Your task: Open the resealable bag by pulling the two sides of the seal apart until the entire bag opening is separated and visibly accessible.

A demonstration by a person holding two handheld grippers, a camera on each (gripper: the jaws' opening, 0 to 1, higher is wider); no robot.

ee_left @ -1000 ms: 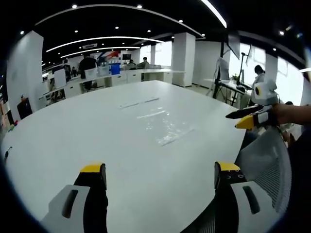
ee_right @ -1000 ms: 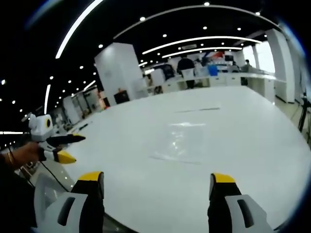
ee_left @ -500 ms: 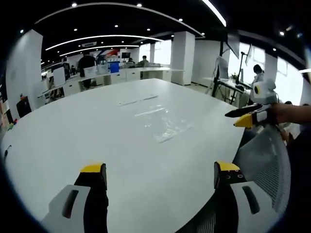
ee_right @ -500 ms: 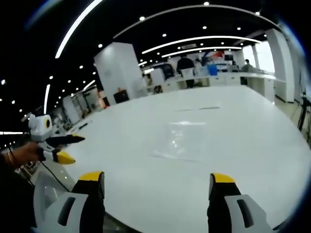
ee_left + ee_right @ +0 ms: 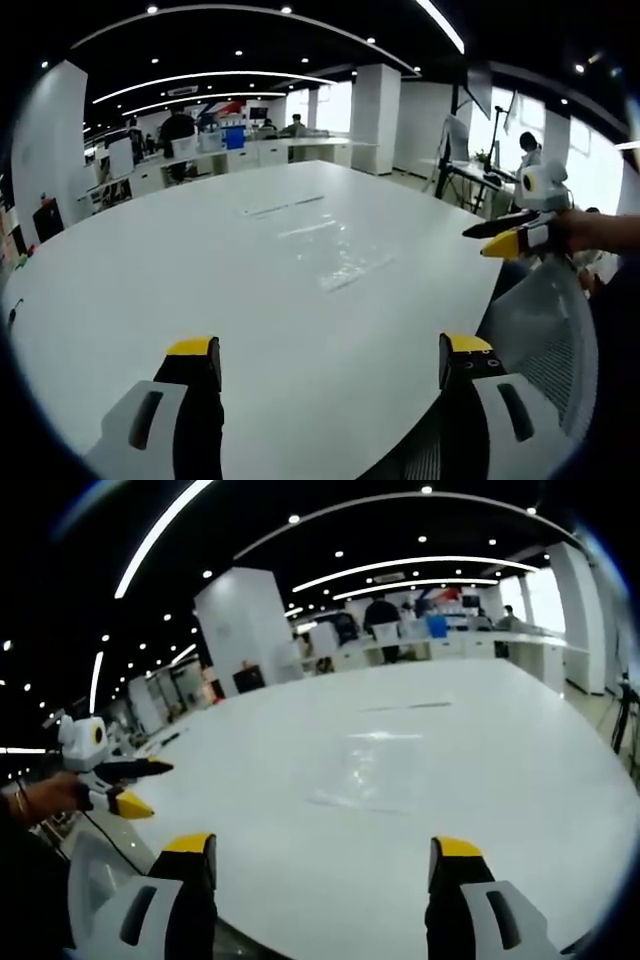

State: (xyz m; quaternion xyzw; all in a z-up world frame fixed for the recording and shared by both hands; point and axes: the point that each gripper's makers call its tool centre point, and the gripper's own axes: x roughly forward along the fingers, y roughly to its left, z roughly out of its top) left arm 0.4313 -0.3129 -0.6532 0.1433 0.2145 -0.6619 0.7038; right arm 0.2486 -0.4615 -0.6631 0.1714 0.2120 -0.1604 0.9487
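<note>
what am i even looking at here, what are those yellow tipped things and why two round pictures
No robot here: a person holds a two-jaw claw in each hand, and each carries a fisheye camera looking forward along its jaws. The left gripper view shows the left claw at the bottom, jaws apart, with the right claw coming in from the right. The right gripper view shows the right claw, also open, with the left claw at the left. Both are empty. On the white table lies a clear resealable bag, flat and untouched.
</note>
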